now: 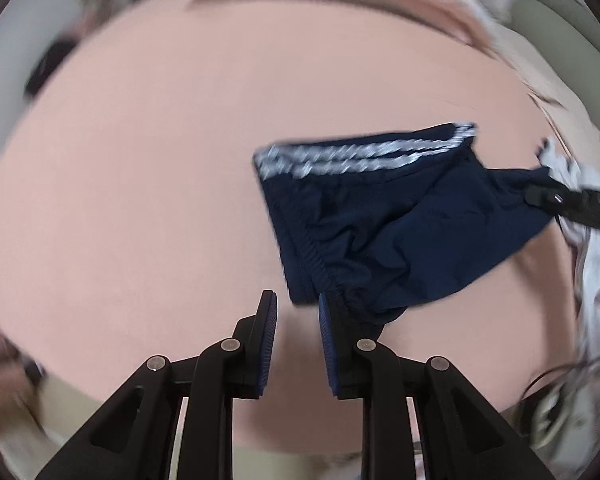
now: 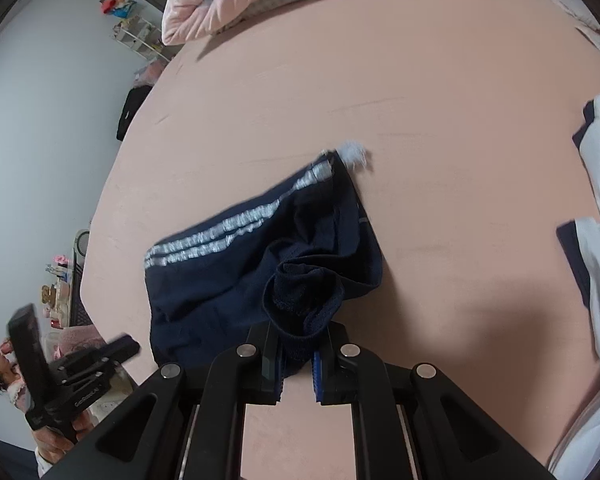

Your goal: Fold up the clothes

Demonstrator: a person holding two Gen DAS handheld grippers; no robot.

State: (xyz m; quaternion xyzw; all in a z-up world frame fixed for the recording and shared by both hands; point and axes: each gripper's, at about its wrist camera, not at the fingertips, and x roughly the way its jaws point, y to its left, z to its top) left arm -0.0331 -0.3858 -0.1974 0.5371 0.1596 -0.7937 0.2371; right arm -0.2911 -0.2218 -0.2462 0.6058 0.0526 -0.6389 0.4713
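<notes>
Your right tongs (image 2: 298,364) pinched the navy shorts (image 2: 260,256) on the pink bed (image 2: 440,140), while your left tongs (image 1: 298,320) hung slightly spread, gripping nothing.

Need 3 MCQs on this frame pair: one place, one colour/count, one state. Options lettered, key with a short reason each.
1. Where do the navy shorts lie?
A. on the pink bed sheet
B. on a wooden floor
C. in a basket

2. How many pale stripes run along the shorts' side?
A. none
B. two
C. five

3. What is the right gripper doing?
A. open, clear of the cloth
B. shut on the waistband of the shorts
C. holding a hanger

Key:
1 A, pink sheet shows all round the shorts in both views.
2 B, two parallel stripes show.
3 B, bunched elastic sits pinched between its pads, while the left gripper is empty.
</notes>
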